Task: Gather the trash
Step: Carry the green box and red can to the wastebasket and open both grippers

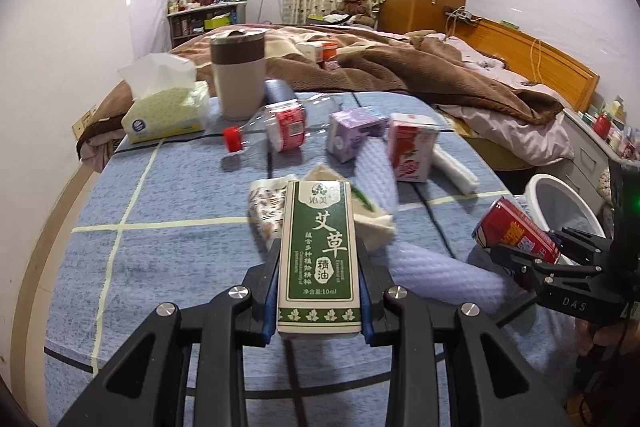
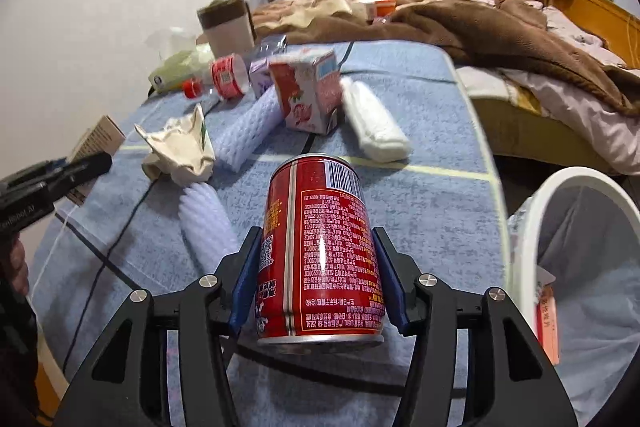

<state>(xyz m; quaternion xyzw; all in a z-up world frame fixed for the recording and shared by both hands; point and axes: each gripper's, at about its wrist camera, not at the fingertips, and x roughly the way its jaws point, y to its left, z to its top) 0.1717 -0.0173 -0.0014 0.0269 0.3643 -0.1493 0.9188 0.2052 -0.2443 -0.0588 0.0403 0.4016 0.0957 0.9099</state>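
My left gripper is shut on a green and white carton and holds it above the blue checked table. My right gripper is shut on a red can near the table's right edge; the can also shows in the left wrist view. A white trash bin with a liner stands right of the table. On the table lie crumpled paper, a red and white carton, a purple carton, a plastic bottle and white foam sleeves.
A tissue pack and a beige tumbler stand at the table's far left. A folded white cloth lies by the red carton. A bed with a brown blanket is behind the table. A wall is at the left.
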